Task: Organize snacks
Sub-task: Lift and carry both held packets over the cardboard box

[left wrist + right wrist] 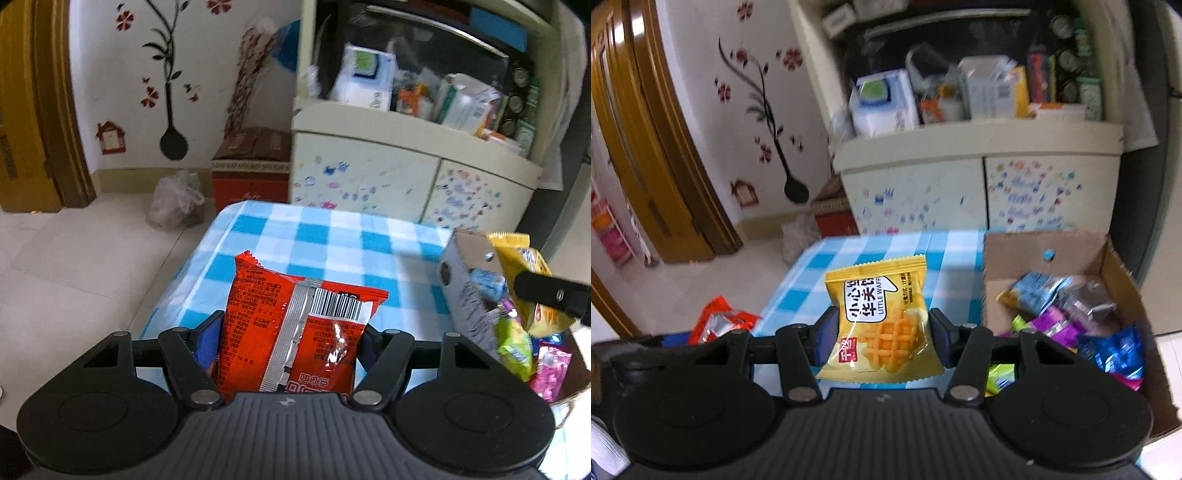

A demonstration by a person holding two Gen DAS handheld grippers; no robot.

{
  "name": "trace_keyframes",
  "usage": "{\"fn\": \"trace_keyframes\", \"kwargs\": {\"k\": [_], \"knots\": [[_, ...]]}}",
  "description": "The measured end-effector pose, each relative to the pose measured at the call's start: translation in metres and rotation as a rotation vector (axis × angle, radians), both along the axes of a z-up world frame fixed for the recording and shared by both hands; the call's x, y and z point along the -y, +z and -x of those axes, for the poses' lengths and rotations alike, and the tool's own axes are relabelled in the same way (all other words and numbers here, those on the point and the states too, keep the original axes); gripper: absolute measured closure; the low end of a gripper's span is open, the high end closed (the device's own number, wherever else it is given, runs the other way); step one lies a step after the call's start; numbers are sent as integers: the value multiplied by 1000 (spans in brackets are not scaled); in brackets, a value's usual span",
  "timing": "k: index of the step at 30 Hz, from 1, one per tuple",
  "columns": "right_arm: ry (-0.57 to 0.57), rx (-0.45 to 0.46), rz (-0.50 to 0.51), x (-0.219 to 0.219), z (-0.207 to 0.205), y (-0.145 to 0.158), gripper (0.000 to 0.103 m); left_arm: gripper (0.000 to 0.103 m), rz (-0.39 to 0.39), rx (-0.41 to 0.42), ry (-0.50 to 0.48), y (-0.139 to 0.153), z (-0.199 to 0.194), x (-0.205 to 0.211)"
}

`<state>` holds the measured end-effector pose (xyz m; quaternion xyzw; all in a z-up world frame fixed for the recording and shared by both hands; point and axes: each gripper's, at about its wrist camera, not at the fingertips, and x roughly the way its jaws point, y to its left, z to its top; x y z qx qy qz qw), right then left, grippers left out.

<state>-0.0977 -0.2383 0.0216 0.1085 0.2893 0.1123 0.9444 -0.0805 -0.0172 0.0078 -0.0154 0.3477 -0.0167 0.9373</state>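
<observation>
Pinched between the right gripper's (881, 338) jaws was a small yellow foil waffle packet (881, 325), held above the blue-and-white checked tabletop (849, 254). Just to its right sat the open cardboard box (1015, 254) of wrapped snacks. The left gripper (290, 341) clasped a crinkly red packet (295, 325) farther from that box, so the right hand was likely to drop first.

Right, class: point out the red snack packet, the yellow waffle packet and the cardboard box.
red snack packet (295, 325), left wrist view, barcode side.
yellow waffle packet (882, 325), right wrist view, printed front.
cardboard box (1015, 254), right wrist view, inner back wall.
</observation>
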Motion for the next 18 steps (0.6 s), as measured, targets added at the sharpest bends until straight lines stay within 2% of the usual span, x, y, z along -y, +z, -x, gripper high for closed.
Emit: {"fn": "trace_keyframes", "kwargs": {"k": [8, 18], "knots": [[-115, 72, -74, 61, 16, 18, 51, 28, 9, 34, -98, 17, 2, 51], [-291, 97, -174, 134, 26, 22, 50, 28, 32, 38, -212, 22, -3, 113]]}}
